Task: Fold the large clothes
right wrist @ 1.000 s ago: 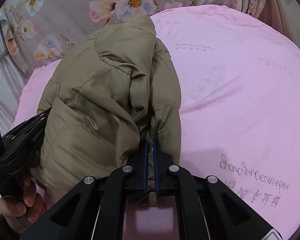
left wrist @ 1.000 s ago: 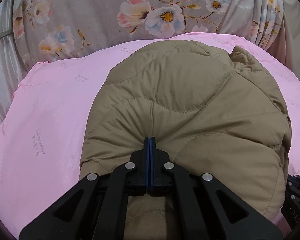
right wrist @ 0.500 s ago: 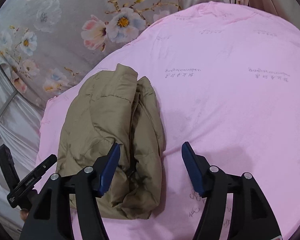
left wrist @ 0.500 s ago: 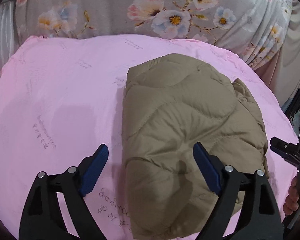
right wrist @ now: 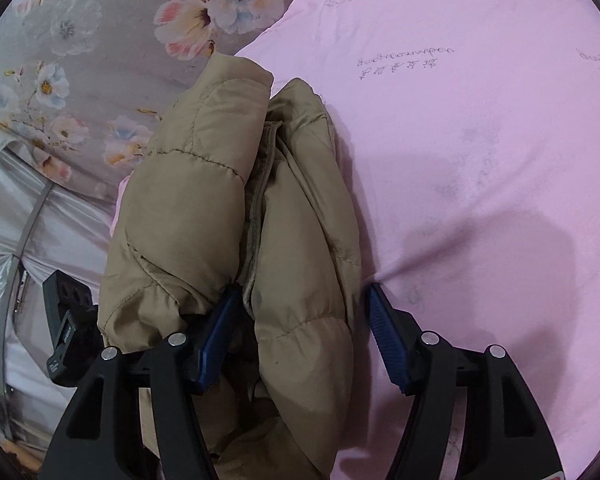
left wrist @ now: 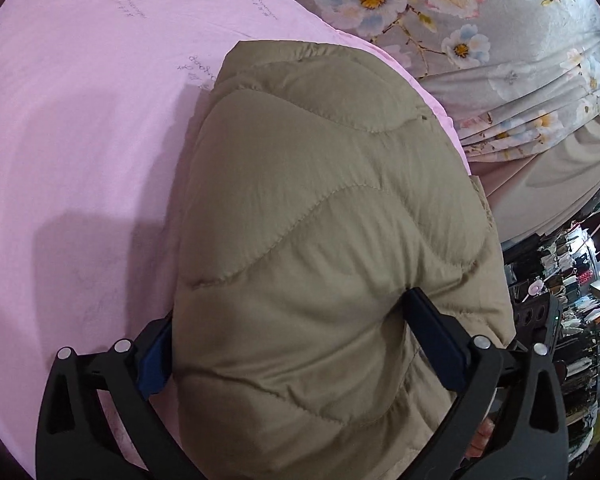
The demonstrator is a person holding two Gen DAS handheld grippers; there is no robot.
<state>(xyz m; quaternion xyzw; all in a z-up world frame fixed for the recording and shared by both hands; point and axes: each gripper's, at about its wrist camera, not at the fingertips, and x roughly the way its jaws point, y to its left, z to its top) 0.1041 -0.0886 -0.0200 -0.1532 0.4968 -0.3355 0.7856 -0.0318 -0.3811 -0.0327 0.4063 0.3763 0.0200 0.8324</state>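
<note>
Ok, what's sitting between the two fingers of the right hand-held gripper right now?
In the right wrist view, a folded layer of the tan puffer jacket fills the gap of the open right hand-held gripper, lying on the pink sheet.

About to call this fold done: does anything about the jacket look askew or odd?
Mostly tidy, but the jacket sits at the edge of the pink sheet, its layers gaping apart on the open side. Both tools straddle the bundle, jaws wide. No damage visible.
</note>
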